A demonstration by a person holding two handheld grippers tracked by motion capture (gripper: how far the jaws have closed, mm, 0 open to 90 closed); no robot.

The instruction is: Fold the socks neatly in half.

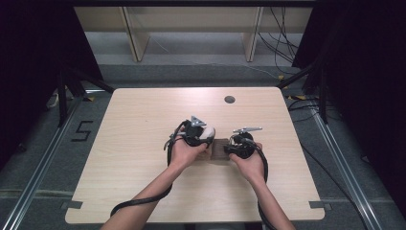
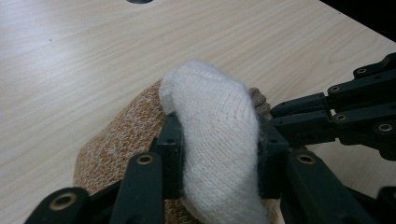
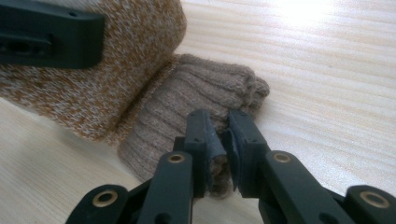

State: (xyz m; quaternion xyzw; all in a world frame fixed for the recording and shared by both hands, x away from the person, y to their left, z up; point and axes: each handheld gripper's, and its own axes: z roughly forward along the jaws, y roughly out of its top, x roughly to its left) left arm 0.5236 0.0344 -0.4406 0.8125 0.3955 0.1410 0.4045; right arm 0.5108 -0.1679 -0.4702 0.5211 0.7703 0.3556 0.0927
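A knitted sock lies on the table between my two grippers. It has a white toe (image 2: 210, 116), an orange-flecked body (image 2: 121, 135) and a brown ribbed cuff (image 3: 201, 93). My left gripper (image 2: 219, 156) is shut on the white toe, which bulges up between its jaws. My right gripper (image 3: 220, 149) is shut on the edge of the brown cuff. In the high view the left gripper (image 1: 205, 139) and the right gripper (image 1: 231, 148) face each other across the sock (image 1: 220, 149) near the table's middle. The left gripper's black jaw (image 3: 46, 37) lies over the orange body in the right gripper view.
The light wooden table (image 1: 143, 120) has a round cable hole (image 1: 229, 99) towards its far edge. Cables trail from both grippers along the person's forearms to the near edge. Dark stands and cables flank the table on the floor.
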